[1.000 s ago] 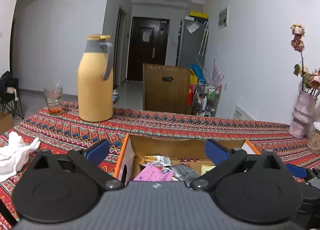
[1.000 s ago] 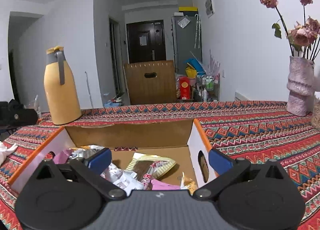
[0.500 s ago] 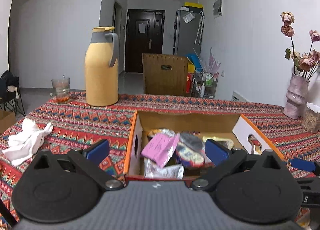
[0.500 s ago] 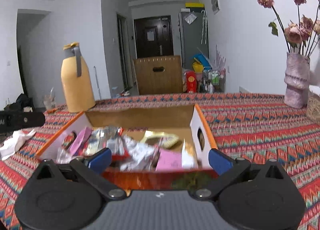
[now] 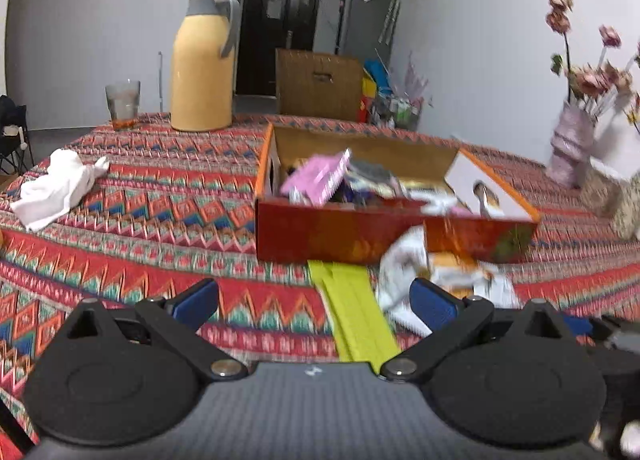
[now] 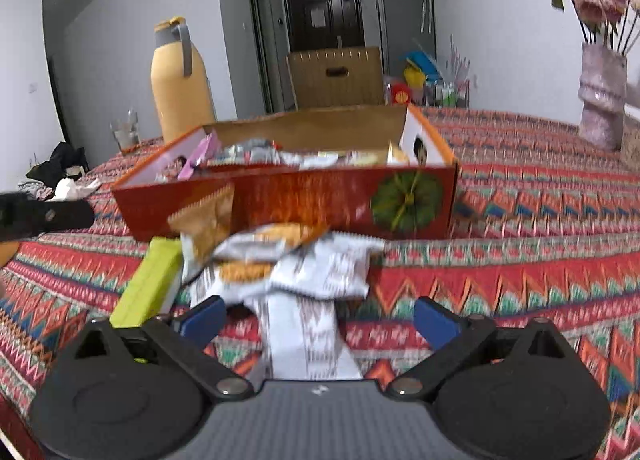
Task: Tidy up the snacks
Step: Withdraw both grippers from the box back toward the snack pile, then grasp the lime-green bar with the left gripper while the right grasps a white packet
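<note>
The desk (image 6: pixel 520 187) carries an open red snack box (image 6: pixel 304 199), already part-filled. Loose biscuit packets (image 6: pixel 304 268) and a yellow-green pack (image 6: pixel 148 284) lie just before it. The right gripper (image 6: pixel 318 318), spread but just narrowing, straddles a white packet (image 6: pixel 304 340), likely the next pick. The left gripper (image 5: pixel 314 302) hangs spread and empty.

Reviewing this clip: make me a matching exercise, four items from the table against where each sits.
1 pink packet
2 yellow-green box
3 white cloth
4 drinking glass

A beside the yellow flask
B inside the orange box
C on the tablecloth in front of the orange box
D crumpled, far left of the table

Pairs: 1-B, 2-C, 3-D, 4-A
</note>
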`<state>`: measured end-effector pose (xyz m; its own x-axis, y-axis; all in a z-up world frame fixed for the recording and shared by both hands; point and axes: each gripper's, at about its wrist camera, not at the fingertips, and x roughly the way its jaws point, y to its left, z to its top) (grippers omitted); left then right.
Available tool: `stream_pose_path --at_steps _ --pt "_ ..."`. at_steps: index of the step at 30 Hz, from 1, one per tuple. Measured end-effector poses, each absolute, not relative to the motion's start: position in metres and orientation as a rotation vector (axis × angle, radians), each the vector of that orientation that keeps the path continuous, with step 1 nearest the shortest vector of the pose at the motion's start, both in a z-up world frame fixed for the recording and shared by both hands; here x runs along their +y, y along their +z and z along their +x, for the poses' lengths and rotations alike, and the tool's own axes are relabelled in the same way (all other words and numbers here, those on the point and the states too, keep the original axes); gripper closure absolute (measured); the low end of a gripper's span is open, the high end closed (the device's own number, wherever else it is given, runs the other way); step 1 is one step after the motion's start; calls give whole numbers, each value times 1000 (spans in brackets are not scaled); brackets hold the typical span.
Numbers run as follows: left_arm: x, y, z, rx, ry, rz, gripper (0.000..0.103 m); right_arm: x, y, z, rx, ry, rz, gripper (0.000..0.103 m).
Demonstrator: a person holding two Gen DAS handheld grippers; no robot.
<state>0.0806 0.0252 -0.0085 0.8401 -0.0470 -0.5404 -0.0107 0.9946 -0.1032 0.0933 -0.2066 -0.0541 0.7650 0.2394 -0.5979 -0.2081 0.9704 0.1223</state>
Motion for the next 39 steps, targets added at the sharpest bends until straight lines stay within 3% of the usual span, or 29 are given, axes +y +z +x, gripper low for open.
stream_pose_path --at_steps 4,8,12,30,32,34,39 --pt "26 -17 72 590 -24 -99 0 -201 -62 96 669 240 20 20" --pt "25 -22 75 614 -16 -98 0 -193 -63 102 679 228 -4 47" --pt "20 -24 77 626 -24 -86 0 -189 -63 95 653 235 -33 63" --pt "-20 -40 112 738 20 -27 1 -267 -51 58 510 109 117 65" --pt "-24 -42 118 750 36 -19 5 -273 -50 58 489 102 125 65" --pt "-26 -46 122 771 45 -17 17 -278 -46 58 467 92 132 65" --pt "-29 -52 128 785 58 -24 32 -291 -35 59 409 87 144 65"
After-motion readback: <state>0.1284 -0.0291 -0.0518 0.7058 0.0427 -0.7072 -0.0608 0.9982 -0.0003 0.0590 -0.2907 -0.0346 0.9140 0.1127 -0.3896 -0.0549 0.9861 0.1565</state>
